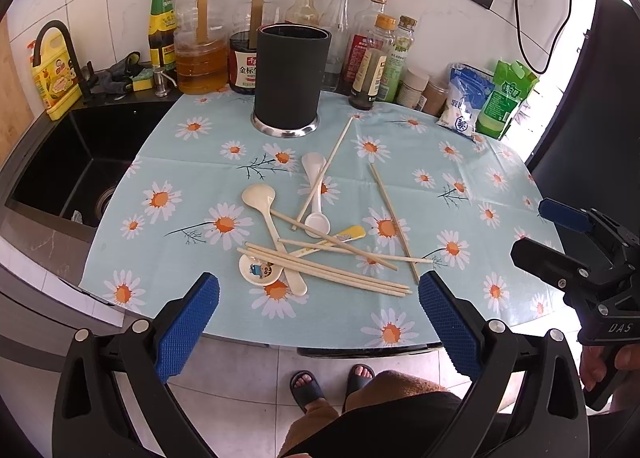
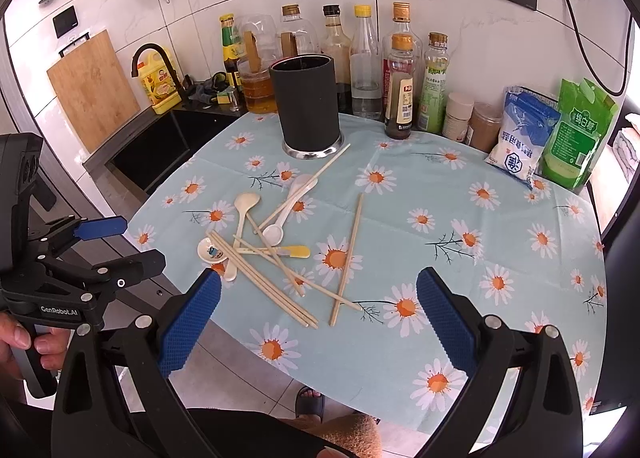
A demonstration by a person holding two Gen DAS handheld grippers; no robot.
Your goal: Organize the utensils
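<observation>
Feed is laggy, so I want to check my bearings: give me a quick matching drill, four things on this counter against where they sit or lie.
Things:
1. black holder
2. cartoon spoon
3. green bag
4. lone chopstick

Places:
A. far right, by the white bag
B. upright at the back, in front of the bottles
C. right of the pile, crossing only one other stick
D. near edge of the pile, bowl under chopsticks

Pairs: 1-B, 2-D, 3-A, 4-C

Both tongs hang open above the near edge, holding nothing.
</observation>
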